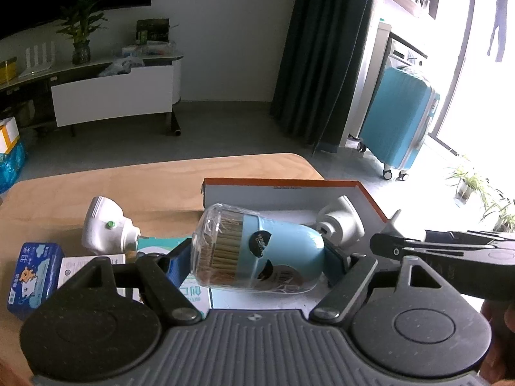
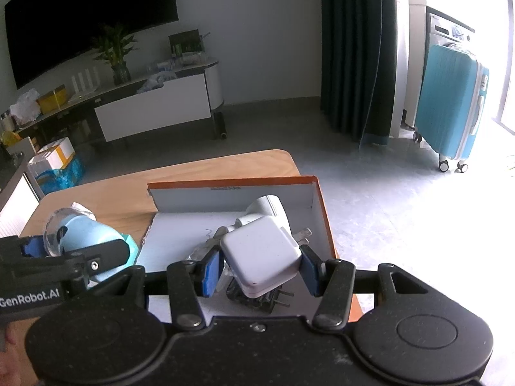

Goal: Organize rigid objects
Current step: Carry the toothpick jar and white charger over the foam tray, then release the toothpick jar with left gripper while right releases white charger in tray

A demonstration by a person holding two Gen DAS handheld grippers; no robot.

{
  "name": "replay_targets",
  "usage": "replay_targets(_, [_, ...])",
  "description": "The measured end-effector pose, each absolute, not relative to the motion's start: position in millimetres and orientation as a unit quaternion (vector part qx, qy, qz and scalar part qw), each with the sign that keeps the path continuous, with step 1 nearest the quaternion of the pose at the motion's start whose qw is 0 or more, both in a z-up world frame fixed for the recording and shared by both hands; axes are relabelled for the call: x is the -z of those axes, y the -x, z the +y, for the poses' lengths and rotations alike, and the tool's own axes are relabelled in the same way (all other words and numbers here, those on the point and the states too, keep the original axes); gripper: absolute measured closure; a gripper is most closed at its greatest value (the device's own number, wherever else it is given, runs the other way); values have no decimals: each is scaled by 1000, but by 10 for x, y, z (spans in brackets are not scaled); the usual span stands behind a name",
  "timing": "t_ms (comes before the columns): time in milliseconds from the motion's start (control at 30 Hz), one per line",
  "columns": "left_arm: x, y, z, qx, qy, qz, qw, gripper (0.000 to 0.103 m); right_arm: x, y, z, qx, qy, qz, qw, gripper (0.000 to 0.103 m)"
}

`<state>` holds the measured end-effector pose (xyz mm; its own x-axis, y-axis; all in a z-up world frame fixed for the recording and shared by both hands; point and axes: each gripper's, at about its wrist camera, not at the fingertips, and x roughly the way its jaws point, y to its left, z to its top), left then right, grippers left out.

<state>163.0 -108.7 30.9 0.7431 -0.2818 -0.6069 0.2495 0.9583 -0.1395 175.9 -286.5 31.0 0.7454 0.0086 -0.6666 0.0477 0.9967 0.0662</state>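
A: What has the left gripper (image 1: 257,262) got?

B: A toothpick holder (image 1: 257,251), light blue with a clear cap, lying on its side across the jaws. The blue pads (image 1: 179,263) press on it from both ends, cap end toward nine o'clock and rounded blue base toward three o'clock. The jaws stand fairly wide, since the holder fills the gap.

A: And the right gripper (image 2: 262,273)?

B: Clamped on a white charger block (image 2: 262,255). Its pads (image 2: 210,273) bear on the block's two sides. The block sits tilted, and metal prongs show beneath it at about five o'clock.

A: Where does all this sit?

B: Over an orange-edged cardboard box (image 2: 318,212) with a white inside, which rests on a wooden table (image 2: 199,173). In the right wrist view the charger hangs above the box floor, with a white plug adapter (image 2: 265,207) lying in the box just behind it at twelve o'clock.

A: And the toothpick holder relative to the box?

B: In the left wrist view it is held in front of the box's back wall (image 1: 283,193), by the box's left side. That same adapter (image 1: 341,222) shows past the holder's base at about two o'clock.

A: Anything outside the box?

B: At ten o'clock from the left gripper a white plug-in device (image 1: 104,225) with a green dot lies on the table. At nine o'clock stands a blue tin (image 1: 35,273) with a cartoon print, and beside it a teal and white carton (image 1: 161,247), partly hidden.

A: Do the grippers see each other?

B: Yes. The right one's finger crosses the left view at three o'clock, and the left one, holder and all, shows at nine o'clock in the right view.
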Motion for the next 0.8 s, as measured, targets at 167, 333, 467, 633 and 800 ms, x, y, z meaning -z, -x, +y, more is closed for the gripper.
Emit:
replay_targets(167, [-282,-1740,-1110,143,25,333,932,22,-261,-1886,-2895,22,-36,351,936,39])
replay_targets(333, [-257,-1846,-1135,142,25,336,931,22,-280,-1859,-2966,23,-40,334,941,35])
replay_targets(467, [-224,-1967,-1163,141,28,342,929,22,-316,-1720,-3016,26,-41,323,945,35])
replay_targets(633, [-172,-2199,-1305,156,34,355,921,21,-331,-1567,-3041,24,-43,320,946,35])
replay_targets(800, [-207,-2277,-1361,164,48,365,915,13,-360,-1479,-3009,18,-43,317,947,35])
